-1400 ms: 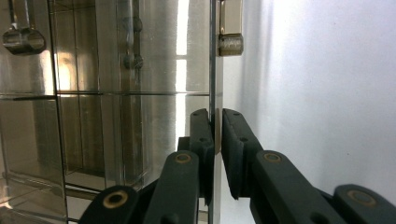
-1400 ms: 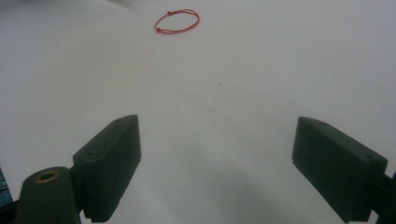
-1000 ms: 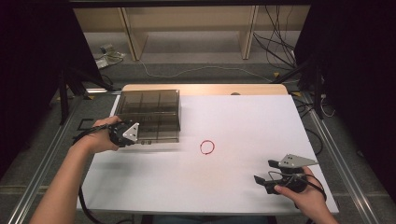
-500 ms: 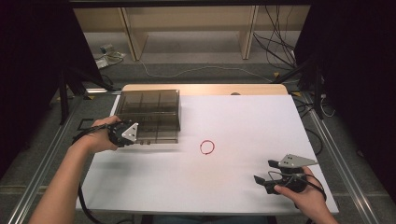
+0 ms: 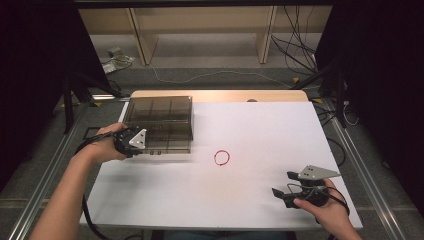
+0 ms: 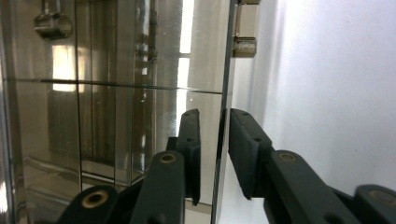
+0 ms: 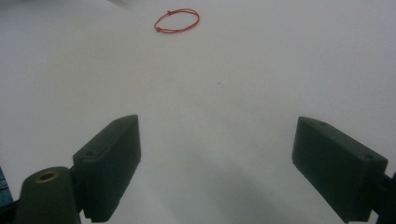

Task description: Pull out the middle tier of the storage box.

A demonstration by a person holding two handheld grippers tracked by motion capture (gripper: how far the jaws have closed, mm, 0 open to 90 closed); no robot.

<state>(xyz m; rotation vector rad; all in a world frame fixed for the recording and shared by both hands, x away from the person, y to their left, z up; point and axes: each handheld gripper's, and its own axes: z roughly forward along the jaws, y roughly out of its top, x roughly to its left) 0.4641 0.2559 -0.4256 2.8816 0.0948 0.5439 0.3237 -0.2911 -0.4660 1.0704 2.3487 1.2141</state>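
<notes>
White paper covers the table (image 5: 240, 200) where I work, with dark floor, shelf legs and cables beyond its far edge.

Since half a second ago I see almost no change: my left hand stays at the box, my right stays low at the near right corner, and the red loop lies where it lay.

My left gripper (image 6: 212, 154) has its jaws nearly together on the thin clear front wall of the box (image 6: 116, 93), one pad inside the wall and one outside it. A slim gap shows beside the outer pad, so I cannot tell whether it presses firmly. From above, that gripper (image 5: 131, 142) sits at the near left corner of the box (image 5: 160, 120), my left forearm coming in from the bottom left with the wrist bent towards the box.

My right gripper (image 7: 215, 172) holds its jaws wide apart with nothing between them, just bare paper. In the high view it (image 5: 300, 187) hovers near the table's near right corner, my right hand (image 5: 325, 210) wrapped round its handle and partly cut off by the bottom edge.

Between the two, the red loop (image 5: 221, 157) lies flat on the paper, just right of the box and well apart from my right gripper; I also see it (image 7: 177, 21) far ahead of the open jaws.

What the smoky box holds is hard to make out; I see dividers and reflections, and a small latch (image 6: 245, 35) at the wall's edge.
</notes>
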